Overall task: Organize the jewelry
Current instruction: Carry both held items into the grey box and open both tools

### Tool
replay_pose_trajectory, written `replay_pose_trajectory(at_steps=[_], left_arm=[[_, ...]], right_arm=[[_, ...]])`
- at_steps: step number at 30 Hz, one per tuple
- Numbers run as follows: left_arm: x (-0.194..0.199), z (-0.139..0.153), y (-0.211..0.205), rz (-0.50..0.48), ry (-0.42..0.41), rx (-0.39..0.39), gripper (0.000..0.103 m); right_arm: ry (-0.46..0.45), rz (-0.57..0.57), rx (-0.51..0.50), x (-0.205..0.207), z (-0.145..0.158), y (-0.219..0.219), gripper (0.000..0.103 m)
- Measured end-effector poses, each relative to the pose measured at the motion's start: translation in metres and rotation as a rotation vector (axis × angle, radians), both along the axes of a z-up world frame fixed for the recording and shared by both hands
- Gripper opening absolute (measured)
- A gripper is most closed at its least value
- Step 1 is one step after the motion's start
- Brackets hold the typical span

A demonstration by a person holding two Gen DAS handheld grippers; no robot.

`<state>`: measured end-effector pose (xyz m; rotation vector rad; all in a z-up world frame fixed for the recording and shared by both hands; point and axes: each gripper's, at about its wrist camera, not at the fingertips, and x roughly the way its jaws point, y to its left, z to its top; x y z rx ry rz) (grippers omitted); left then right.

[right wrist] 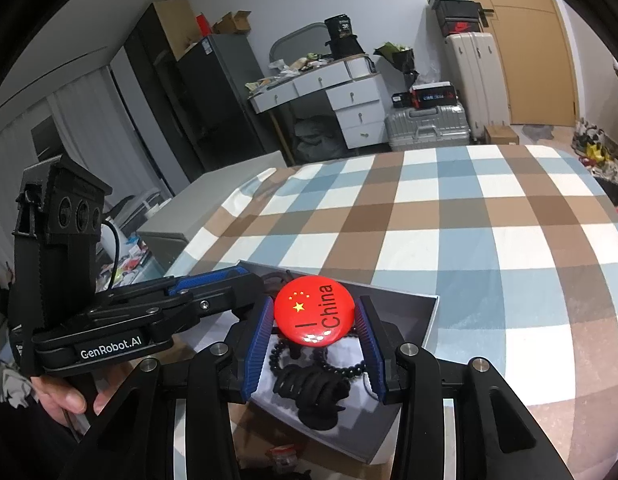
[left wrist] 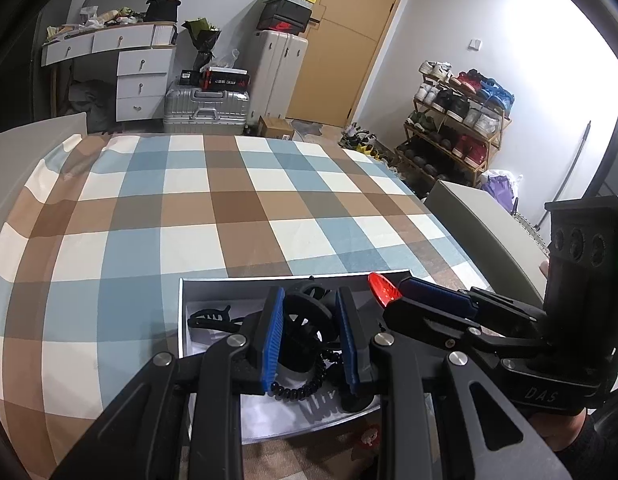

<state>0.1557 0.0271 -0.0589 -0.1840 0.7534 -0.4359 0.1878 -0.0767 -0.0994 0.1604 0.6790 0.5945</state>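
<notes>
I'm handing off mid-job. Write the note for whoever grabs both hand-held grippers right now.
Right hand-held gripper: shut on the red round badge, held over the open box.
Left hand-held gripper: shut on a black hair clip, also over the box.
In the box: black claw clip, black bead bracelet, black coiled hair tie.
Done: those pieces are boxed.
Left: lower and release badge and clip into the box. Whether more items remain elsewhere can't be seen.

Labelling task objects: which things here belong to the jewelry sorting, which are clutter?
Job:
round red badge, held in right gripper
black hair claw, held in left gripper
black bead bracelet
grey open box

Clutter:
silver suitcase
wooden shoe rack
white drawer desk
</notes>
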Motion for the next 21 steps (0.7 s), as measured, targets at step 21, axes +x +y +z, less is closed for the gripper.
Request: replay_pose_trajectory(at_steps=[21], left_arm=[[0.0042,-0.0033,0.0039,-0.038,0.029,-0.036,0.045]], right_arm=[[0.016,-0.019,0.010,0.0005,0.0014,-0.0041,0.051]])
